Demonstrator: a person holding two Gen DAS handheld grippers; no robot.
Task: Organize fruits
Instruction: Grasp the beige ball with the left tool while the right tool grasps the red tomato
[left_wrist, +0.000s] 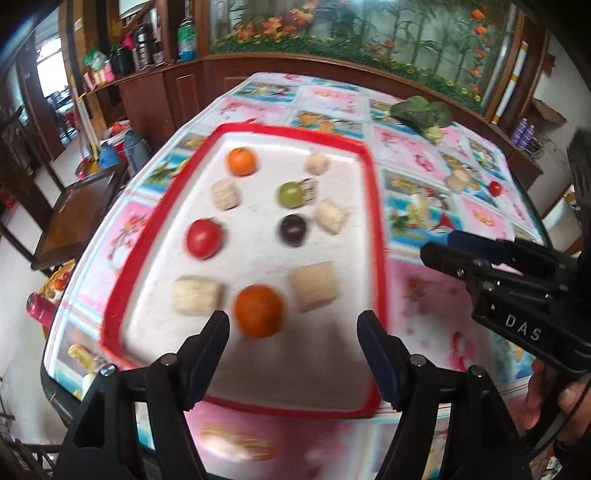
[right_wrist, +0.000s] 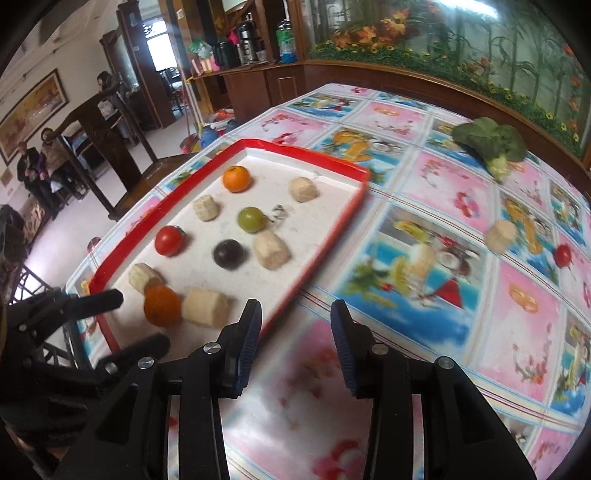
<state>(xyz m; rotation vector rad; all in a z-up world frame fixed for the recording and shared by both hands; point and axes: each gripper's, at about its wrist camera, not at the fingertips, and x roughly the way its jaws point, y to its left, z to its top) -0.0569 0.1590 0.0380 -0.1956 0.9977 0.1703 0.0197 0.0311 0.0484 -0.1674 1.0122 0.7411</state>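
Currently your left gripper (left_wrist: 291, 325) stands spread and empty, w/ the near orange (left_wrist: 259, 311) lying on the tray between and just ahead of the tips, touching neither pad. Your right gripper (right_wrist: 295, 314) is parted narrowly, nothing between the jaws, pointing down at bare tablecloth just right of the tray rim (right_wrist: 325, 243).

Key relation: the loose items, a pale corn piece (right_wrist: 500, 236) and small red tomato (right_wrist: 562, 255), lie well apart from the tray, ahead and to the right of the right jaws. Right hand is nearer; left is over the tray. Corn piece is a short cylinder, axis approx. upright as far as blur allows.

Materials: tray is white inside w/ red raised rim. Fruits are smooth, round, likely to roll. Corn pieces are ribbed and matte. Tablecloth (right_wrist: 424, 177) is glossy printed plastic. A leafy green veg (right_wrist: 487, 142) rests at the far edge.
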